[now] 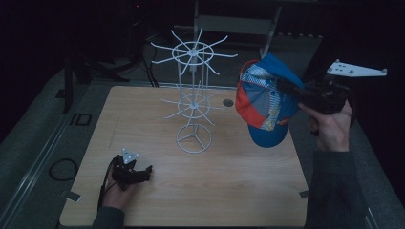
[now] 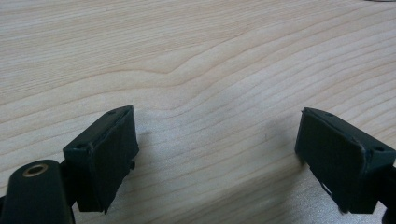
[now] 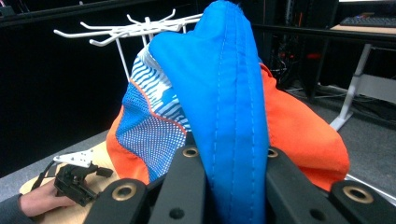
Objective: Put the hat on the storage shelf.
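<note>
A blue, orange and striped cap (image 1: 265,102) hangs in the air over the table's right side, held by its blue brim (image 3: 224,107). My right gripper (image 1: 292,88) is shut on that brim, up high at the right. A white wire hook stand (image 1: 193,90) rises at the middle back of the wooden table (image 1: 229,176), left of the cap. My left gripper (image 1: 143,171) rests low at the table's front left, jaws open over bare wood (image 2: 215,140), nothing between them.
The stand's upper ring of hooks (image 3: 135,29) spreads just left of the cap. The other hand with its gripper (image 3: 77,179) lies at the lower left of the right gripper view. Dark floor and a grey desk frame (image 1: 239,21) lie beyond the table.
</note>
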`<move>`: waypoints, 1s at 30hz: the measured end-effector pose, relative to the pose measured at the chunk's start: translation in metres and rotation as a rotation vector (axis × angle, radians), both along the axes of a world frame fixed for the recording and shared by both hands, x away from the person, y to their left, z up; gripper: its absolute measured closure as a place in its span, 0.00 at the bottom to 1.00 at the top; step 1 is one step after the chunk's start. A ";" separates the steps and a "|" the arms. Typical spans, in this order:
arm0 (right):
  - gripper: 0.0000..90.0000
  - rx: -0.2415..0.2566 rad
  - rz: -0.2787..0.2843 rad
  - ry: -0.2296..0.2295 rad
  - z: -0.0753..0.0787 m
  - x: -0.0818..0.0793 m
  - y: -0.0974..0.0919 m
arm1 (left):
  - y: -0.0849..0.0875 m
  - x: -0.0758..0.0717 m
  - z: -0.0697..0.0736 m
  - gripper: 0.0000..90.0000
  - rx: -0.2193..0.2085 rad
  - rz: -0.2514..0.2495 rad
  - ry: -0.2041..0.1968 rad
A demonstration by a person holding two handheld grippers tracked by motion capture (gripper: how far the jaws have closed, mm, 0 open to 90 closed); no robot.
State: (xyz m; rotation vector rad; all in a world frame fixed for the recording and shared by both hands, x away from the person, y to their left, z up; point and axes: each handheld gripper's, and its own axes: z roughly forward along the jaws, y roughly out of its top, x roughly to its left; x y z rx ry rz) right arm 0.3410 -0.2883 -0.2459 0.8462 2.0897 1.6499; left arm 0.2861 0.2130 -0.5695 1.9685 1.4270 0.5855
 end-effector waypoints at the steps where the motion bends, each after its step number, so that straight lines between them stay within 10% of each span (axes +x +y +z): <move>1: 0.97 0.001 0.000 -0.001 0.001 0.000 0.000 | 0.000 0.000 0.000 0.15 0.000 0.000 0.000; 30: 0.98 0.012 0.007 -0.058 0.027 -0.003 0.005 | 0.000 0.000 0.000 0.15 0.001 0.000 0.000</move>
